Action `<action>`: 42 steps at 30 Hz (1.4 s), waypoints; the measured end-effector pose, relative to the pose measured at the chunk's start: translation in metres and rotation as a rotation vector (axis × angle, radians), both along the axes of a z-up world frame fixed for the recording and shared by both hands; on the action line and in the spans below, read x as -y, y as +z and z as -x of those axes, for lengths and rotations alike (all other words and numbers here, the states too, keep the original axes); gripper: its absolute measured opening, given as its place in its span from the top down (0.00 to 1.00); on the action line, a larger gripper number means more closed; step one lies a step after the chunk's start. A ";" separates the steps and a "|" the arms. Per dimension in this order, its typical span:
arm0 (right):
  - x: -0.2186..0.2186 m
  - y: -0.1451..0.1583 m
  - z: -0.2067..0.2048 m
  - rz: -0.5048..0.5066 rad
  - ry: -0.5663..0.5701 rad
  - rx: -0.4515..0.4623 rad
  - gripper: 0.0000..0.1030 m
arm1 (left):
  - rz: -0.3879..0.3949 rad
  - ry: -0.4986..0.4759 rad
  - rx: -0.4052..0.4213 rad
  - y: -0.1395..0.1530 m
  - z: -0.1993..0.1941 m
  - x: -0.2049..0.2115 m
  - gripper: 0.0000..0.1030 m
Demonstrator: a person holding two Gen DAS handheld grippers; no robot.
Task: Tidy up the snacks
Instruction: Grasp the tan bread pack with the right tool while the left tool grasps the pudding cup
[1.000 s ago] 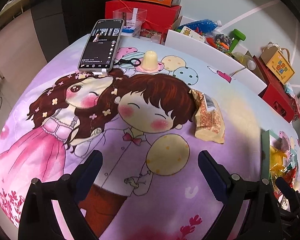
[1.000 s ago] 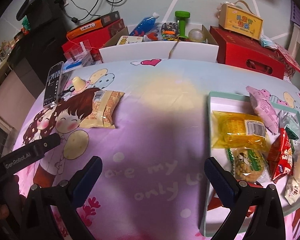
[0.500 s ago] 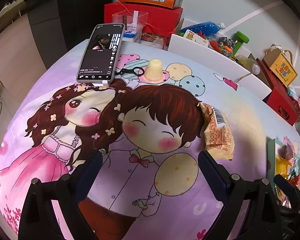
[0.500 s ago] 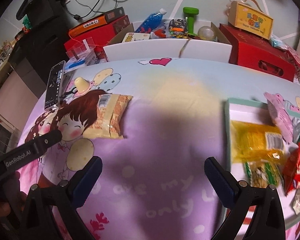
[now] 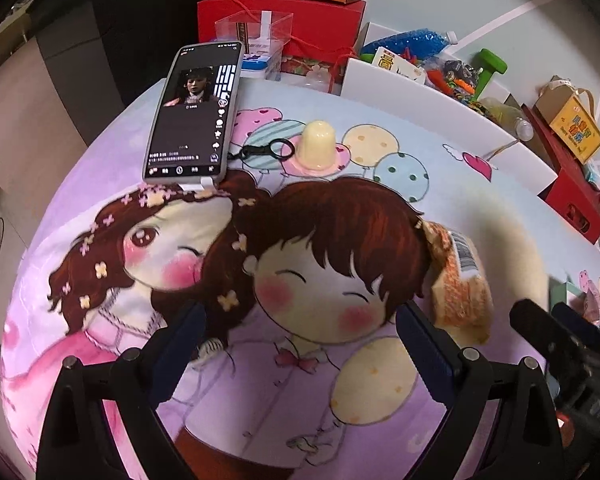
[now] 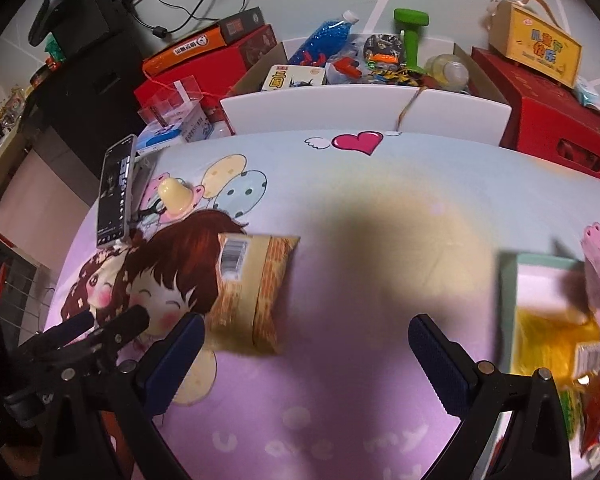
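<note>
On the table (image 6: 340, 240) with its cartoon cloth, the tan snack packet (image 6: 252, 292) lies just ahead and left of the wide-open, empty right gripper (image 6: 306, 350), long axis running away from it. The left gripper (image 5: 300, 344), also open and empty, has the crinkled, barcoded packet off to its right; the tray (image 6: 508, 280) of snacks sits at the far right.
</note>
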State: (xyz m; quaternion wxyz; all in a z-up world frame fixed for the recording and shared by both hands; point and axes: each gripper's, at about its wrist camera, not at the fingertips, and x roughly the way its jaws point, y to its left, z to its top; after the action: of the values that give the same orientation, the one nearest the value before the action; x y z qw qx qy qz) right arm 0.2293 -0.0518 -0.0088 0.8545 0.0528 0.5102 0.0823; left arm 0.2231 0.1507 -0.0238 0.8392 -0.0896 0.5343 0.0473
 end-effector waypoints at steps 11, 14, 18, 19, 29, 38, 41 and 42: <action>-0.022 -0.014 -0.037 0.023 0.032 -0.040 0.01 | 0.024 -0.014 0.008 0.000 -0.022 -0.014 0.08; -0.027 -0.017 -0.044 0.029 0.039 -0.054 0.06 | 0.021 -0.024 0.016 0.001 -0.028 -0.016 0.08; -0.031 -0.025 -0.050 0.034 0.044 -0.080 0.08 | 0.031 -0.030 0.026 0.004 -0.036 -0.021 0.08; -0.033 -0.027 -0.050 0.042 0.049 -0.083 0.09 | 0.033 -0.034 0.028 0.004 -0.038 -0.021 0.08; -0.049 -0.037 -0.057 0.078 0.090 -0.111 0.21 | 0.078 -0.102 0.041 0.006 -0.080 -0.009 0.20; -0.055 -0.036 -0.062 0.062 0.112 -0.119 0.45 | 0.110 -0.130 0.031 -0.006 -0.122 -0.009 0.36; -0.057 -0.036 -0.063 0.073 0.121 -0.116 0.48 | 0.133 -0.114 0.024 -0.013 -0.133 -0.011 0.39; -0.058 -0.036 -0.063 0.077 0.125 -0.115 0.48 | 0.134 -0.111 0.027 -0.014 -0.137 -0.011 0.40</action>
State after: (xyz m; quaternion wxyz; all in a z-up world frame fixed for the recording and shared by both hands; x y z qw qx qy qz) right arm 0.2921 0.0062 -0.0446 0.8183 -0.0073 0.5637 0.1124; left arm 0.3603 0.1619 -0.0382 0.8397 -0.1165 0.5291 -0.0364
